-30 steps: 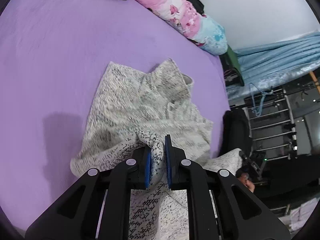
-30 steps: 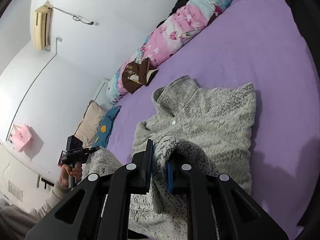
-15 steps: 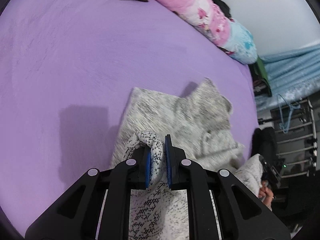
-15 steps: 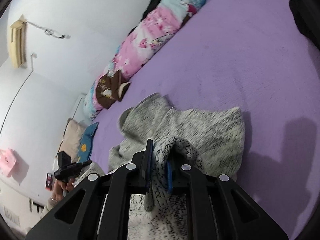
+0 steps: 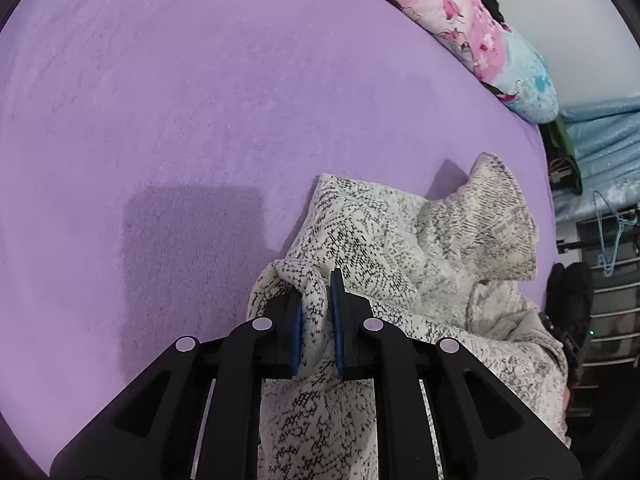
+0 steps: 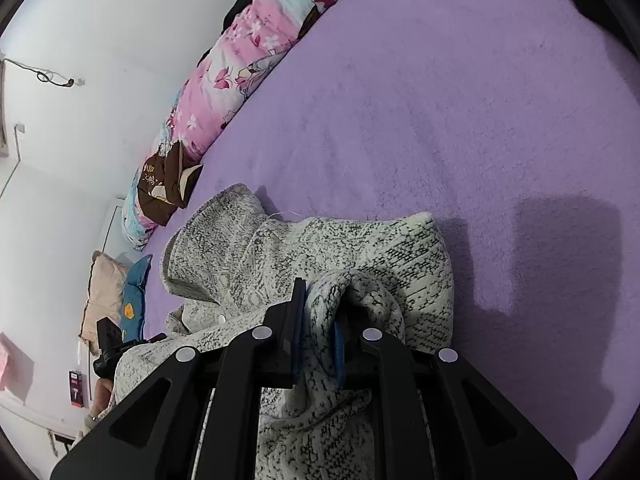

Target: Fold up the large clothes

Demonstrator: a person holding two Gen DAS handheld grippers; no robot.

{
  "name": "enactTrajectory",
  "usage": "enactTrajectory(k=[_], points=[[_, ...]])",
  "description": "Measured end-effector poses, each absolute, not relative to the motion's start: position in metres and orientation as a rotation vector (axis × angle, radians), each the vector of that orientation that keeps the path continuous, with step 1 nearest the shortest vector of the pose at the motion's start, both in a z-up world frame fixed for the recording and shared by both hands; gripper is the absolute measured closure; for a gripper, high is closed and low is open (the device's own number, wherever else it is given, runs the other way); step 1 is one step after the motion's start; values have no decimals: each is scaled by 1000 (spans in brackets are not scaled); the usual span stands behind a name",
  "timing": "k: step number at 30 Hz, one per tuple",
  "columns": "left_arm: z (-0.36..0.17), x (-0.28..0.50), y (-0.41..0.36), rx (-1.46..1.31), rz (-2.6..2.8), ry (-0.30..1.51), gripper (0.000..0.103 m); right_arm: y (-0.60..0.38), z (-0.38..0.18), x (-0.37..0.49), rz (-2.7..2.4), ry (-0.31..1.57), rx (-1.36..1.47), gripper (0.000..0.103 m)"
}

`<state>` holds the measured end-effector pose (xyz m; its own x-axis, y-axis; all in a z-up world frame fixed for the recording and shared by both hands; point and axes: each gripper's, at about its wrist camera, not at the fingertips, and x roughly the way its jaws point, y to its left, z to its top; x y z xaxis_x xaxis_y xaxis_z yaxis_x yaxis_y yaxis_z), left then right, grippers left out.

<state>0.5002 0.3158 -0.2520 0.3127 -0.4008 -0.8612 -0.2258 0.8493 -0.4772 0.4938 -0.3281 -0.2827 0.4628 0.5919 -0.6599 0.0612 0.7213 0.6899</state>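
Observation:
A grey-and-white speckled knit sweater lies bunched on the purple bed. My left gripper is shut on a fold of its edge, just above the fabric, with more knit trailing back under the gripper. In the right wrist view the same sweater lies with its collar toward the pillows. My right gripper is shut on another bunched fold of it, and the right finger is partly wrapped by the cloth. The other gripper and the hand holding it show at the far left.
Pink and blue floral pillows and a brown cushion line the bed's far edge along the white wall. A metal rack with a blue hanger stands beyond the bed's right side. Purple sheet stretches ahead of the sweater.
Both grippers have come down and forward over the bed, carrying the sweater's edge over itself. The sweater now looks shorter and more bunched, and the grippers' shadows sit larger on the sheet.

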Motion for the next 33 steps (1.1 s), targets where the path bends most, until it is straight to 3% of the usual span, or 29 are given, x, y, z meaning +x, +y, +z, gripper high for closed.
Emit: enactTrajectory(k=[4, 5, 6, 8, 9, 10, 16, 20, 23, 28, 33], points=[[-225, 489, 315, -544, -152, 1246, 89, -323, -262, 489, 373, 1045, 664, 89], [-218, 484, 314, -525, -157, 1244, 89, -319, -257, 487, 378, 1048, 635, 81], [-214, 482, 312, -520, -160, 1243, 85, -315, -251, 484, 394, 1049, 620, 65], [-201, 468, 310, -535, -203, 1229, 55, -308, -241, 475, 416, 1033, 607, 47], [-197, 464, 309, -538, -207, 1218, 23, -306, -238, 472, 421, 1030, 599, 41], [-188, 453, 310, -524, -185, 1179, 13, -302, -234, 470, 421, 1026, 582, 41], [-163, 400, 332, -563, -151, 1068, 12, -309, -232, 465, 389, 1053, 624, 41], [-170, 357, 327, -571, -125, 1067, 12, -320, -209, 441, 391, 1020, 604, 18], [-187, 335, 316, -664, -133, 1050, 12, -314, -175, 412, 435, 980, 527, 17], [-210, 326, 282, -741, -194, 1012, 12, -234, -118, 355, 512, 872, 142, 16], [-215, 327, 262, -735, -263, 1012, 12, -117, -112, 300, 556, 716, -415, 15]])
